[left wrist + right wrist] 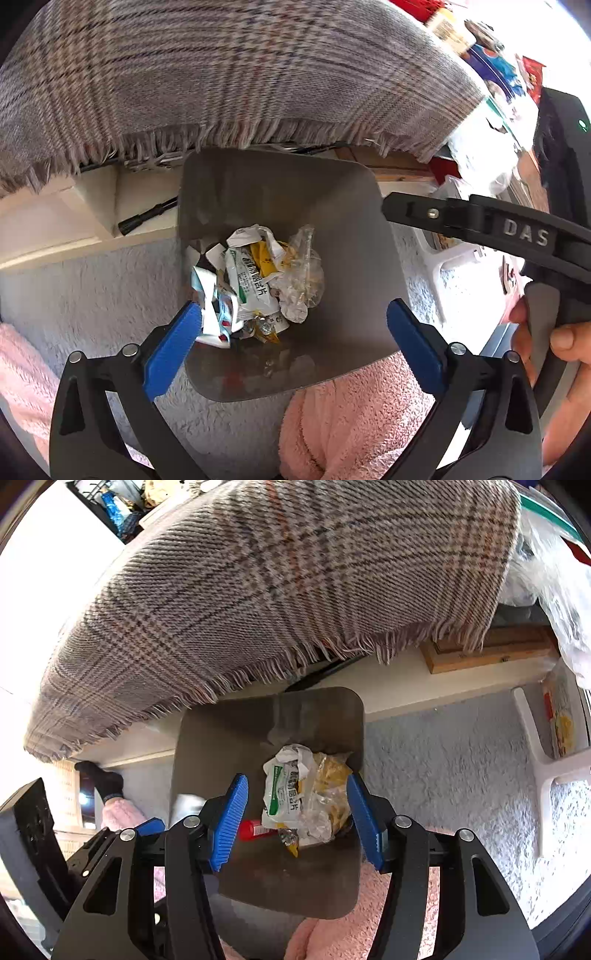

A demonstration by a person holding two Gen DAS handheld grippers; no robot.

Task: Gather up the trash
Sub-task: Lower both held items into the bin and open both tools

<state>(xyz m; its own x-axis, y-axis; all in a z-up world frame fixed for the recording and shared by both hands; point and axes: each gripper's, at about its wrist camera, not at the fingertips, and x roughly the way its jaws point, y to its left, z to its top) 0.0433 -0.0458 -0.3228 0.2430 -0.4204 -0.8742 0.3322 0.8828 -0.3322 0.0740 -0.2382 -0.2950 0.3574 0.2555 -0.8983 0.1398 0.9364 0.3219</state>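
A grey trash bin [354, 236] stands on the carpet under the table edge. It holds a heap of crumpled wrappers [258, 280], with a white-and-green packet and clear plastic. My left gripper [295, 317] hangs open over the bin. A crumpled white-and-blue wrapper [214, 310] lies against its left finger, loose. In the right wrist view the same bin [207, 738] holds the wrappers [295, 794] and a red tube [251, 829]. My right gripper [295, 812] is open and empty above the bin. Its arm [517, 229] crosses the left wrist view at the right.
A plaid fringed cloth [221, 81] hangs off the table over the bin's far side. Pink fleece legs [354, 424] sit in front of the bin. Grey carpet [461, 757] lies to the right, with a white plastic stool [535, 757]. Plastic bags [554, 572] sit on the table's right.
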